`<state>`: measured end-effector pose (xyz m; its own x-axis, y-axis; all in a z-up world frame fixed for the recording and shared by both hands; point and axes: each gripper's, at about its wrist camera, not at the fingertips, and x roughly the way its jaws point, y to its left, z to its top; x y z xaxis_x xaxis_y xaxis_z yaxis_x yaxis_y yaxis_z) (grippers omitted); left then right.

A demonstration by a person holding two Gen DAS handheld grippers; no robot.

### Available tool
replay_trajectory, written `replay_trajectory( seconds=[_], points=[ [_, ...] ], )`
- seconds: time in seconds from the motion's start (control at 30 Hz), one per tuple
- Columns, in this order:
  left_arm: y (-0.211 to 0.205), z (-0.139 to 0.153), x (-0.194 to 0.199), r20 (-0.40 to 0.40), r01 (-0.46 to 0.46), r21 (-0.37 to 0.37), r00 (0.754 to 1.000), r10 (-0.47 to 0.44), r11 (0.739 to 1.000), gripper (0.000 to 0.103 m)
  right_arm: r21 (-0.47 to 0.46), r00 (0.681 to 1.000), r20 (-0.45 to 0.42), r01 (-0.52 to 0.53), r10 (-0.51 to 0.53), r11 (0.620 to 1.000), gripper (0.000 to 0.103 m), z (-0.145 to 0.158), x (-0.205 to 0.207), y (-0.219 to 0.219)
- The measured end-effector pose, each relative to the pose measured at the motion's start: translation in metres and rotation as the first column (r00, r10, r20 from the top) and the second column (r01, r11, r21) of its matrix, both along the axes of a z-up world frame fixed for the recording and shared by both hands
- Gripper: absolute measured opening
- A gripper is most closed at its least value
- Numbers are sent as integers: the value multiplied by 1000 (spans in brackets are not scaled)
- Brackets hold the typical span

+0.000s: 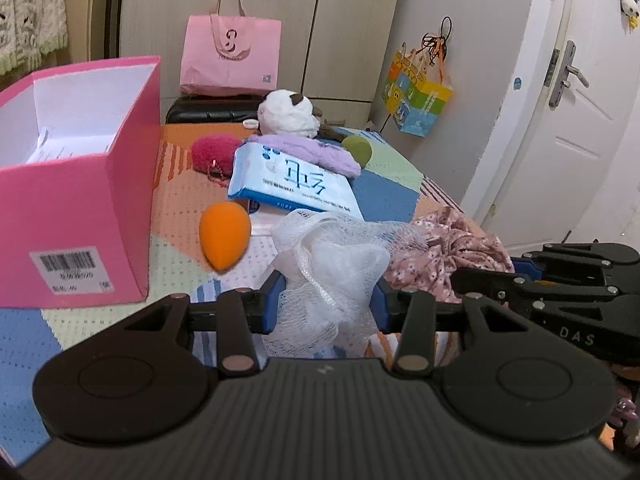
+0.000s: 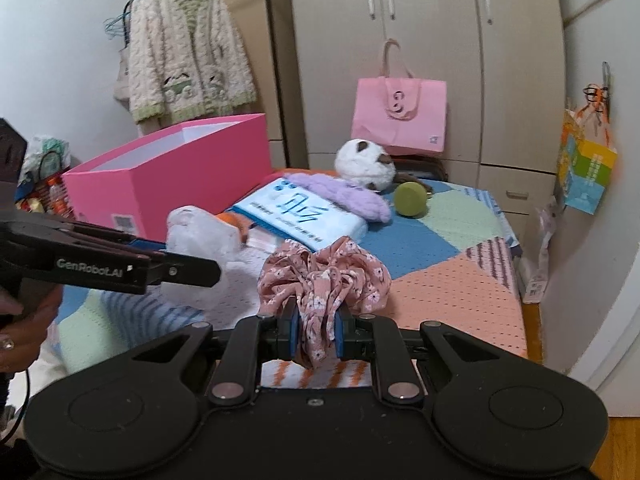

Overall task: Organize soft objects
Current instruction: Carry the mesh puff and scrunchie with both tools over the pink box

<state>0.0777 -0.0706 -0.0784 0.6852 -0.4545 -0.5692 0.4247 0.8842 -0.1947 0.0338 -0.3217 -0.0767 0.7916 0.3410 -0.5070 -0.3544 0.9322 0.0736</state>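
My left gripper (image 1: 326, 300) is shut on a white mesh bath pouf (image 1: 336, 264), which bulges between its blue pads above the patchwork blanket (image 1: 180, 200). My right gripper (image 2: 316, 332) is shut on a pink floral scrunchie (image 2: 324, 272), lifted just off the blanket (image 2: 460, 288). In the left wrist view the scrunchie (image 1: 448, 252) and the right gripper's black body show at the right. In the right wrist view the pouf (image 2: 200, 236) sits at the tip of the left gripper's body. An open pink box (image 1: 76, 168) stands at the left. An orange sponge (image 1: 224, 240) lies beside it.
A blue-white tissue pack (image 1: 292, 180), a purple fluffy cloth (image 1: 316, 152), a white plush toy (image 1: 288, 112), a green sponge (image 1: 356, 150) and a magenta pom-pom (image 1: 212, 152) lie farther back. A pink tote bag (image 1: 230, 56) leans on the wardrobe. A door (image 1: 580, 100) is at the right.
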Motion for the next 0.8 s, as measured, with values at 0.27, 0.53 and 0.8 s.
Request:
replay_trajectory(
  seconds=[0.27, 0.53, 0.8],
  points=[
    [24, 0, -10, -53, -24, -7, 998, 23, 1000, 43, -24, 990, -17, -139, 139, 990, 19, 9, -12, 28],
    [60, 6, -21, -99, -57, -6, 994, 56, 998, 43, -32, 961, -9, -277, 277, 960, 19, 21, -18, 65],
    [98, 29, -33, -96, -89, 53, 991, 94, 995, 43, 21, 925, -13, -378, 379, 925, 19, 31, -8, 99]
  ],
)
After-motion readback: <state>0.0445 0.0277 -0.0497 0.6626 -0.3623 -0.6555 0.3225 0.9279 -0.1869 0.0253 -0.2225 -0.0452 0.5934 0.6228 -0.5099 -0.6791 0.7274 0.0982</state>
